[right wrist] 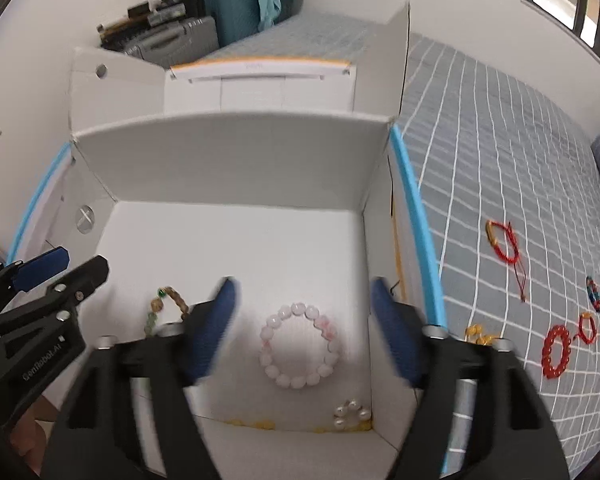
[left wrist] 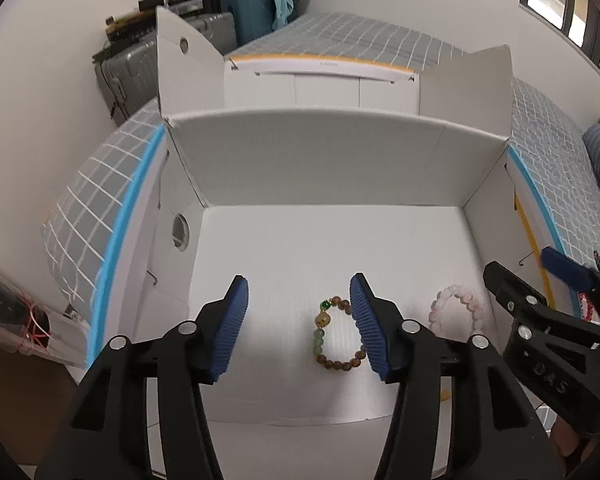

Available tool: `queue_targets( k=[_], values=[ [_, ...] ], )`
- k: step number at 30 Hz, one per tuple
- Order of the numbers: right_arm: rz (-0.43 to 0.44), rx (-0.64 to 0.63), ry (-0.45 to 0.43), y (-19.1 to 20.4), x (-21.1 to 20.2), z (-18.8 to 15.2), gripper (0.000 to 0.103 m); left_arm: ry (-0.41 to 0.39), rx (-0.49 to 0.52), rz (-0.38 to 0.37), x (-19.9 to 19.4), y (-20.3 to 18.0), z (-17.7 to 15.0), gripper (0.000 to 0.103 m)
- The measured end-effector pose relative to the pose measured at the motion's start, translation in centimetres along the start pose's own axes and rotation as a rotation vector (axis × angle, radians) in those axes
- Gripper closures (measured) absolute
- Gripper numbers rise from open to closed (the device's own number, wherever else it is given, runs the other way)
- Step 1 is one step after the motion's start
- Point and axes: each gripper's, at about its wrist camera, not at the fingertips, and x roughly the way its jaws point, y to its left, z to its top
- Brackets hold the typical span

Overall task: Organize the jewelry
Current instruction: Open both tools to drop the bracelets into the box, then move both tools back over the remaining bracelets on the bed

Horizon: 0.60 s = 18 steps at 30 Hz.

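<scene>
Left wrist view showed the left gripper (left wrist: 298, 328) spread wide and empty above the floor of a white box (left wrist: 312, 152), with a brown and green bead bracelet (left wrist: 338, 336) lying flat just beside its right finger. A pink bead bracelet (left wrist: 458, 308) lay apart from it, near the box's right wall.

From the right wrist view, the right gripper (right wrist: 304, 328) was likewise spread and held nothing, hanging over the pink bracelet and blurred as if in motion. A small pearl piece (right wrist: 352, 414) sat in the near right corner of the box, with yellow beads partly hidden along the near edge.

Outside the box, on the grey checked bed cover (right wrist: 500, 160), there lay a red cord bracelet (right wrist: 504, 244), a red bead bracelet (right wrist: 556, 350), a dark multicoloured bracelet (right wrist: 594, 294) and an amber piece (right wrist: 480, 334) just beside the box.

By my judgement the sorting was partly done, both grippers freed between deposits. The next move would call for the right gripper to swing over the box wall to the bed, settle low over one loose piece, and close on its beads or cord without snagging the cover.
</scene>
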Motion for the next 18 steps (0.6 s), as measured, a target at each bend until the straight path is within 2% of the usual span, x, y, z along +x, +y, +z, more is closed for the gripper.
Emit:
queue_targets(
  k=[7, 18],
  values=[
    [-0.030, 0.007, -0.066, -1.1, -2.0, 0.6, 0.017, -0.045, 0.003, -0.001, -1.7, -0.5, 0.4, 0.023],
    [-0.081, 0.060, -0.144, -5.8, -4.9, 1.5, 0.010, -0.130, 0.018, -0.031, -4.3, -3.4, 1.7, 0.006]
  ],
)
